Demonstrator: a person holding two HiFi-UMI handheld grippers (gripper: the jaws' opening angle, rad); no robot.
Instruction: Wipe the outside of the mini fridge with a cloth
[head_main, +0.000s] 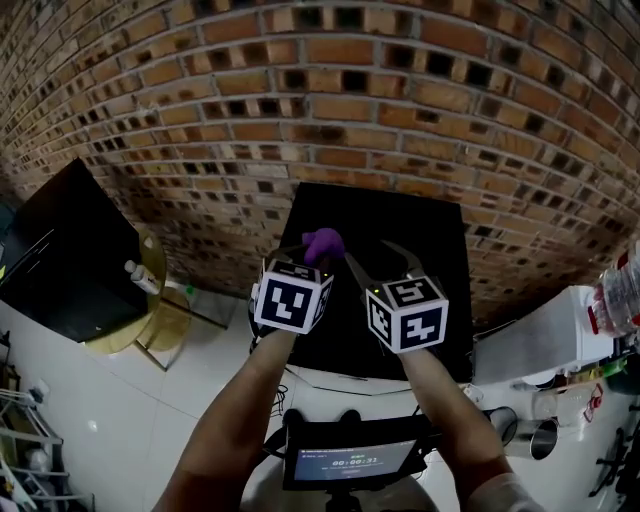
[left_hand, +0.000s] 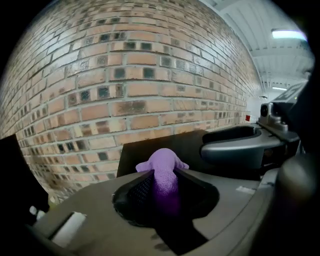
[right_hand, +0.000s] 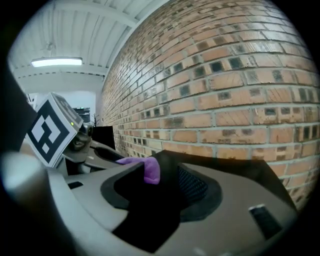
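Observation:
The black mini fridge (head_main: 405, 300) stands against the brick wall, and I look down on its flat top. My left gripper (head_main: 318, 252) hovers over the top's back left part, shut on a bunched purple cloth (head_main: 323, 242). In the left gripper view the cloth (left_hand: 162, 172) sticks out from between the jaws, above the fridge top (left_hand: 145, 150). My right gripper (head_main: 384, 260) is close beside it on the right, open, with nothing between its jaws (right_hand: 160, 172). The right gripper view shows the cloth (right_hand: 146, 168) just beyond, to the left.
A brick wall (head_main: 330, 90) runs right behind the fridge. To the left are a black cabinet (head_main: 60, 260) and a round yellowish side table (head_main: 150, 300). At the right a white counter (head_main: 540, 340) carries a bottle (head_main: 615, 295) and metal cups (head_main: 540, 435). A small screen (head_main: 350, 462) sits below my arms.

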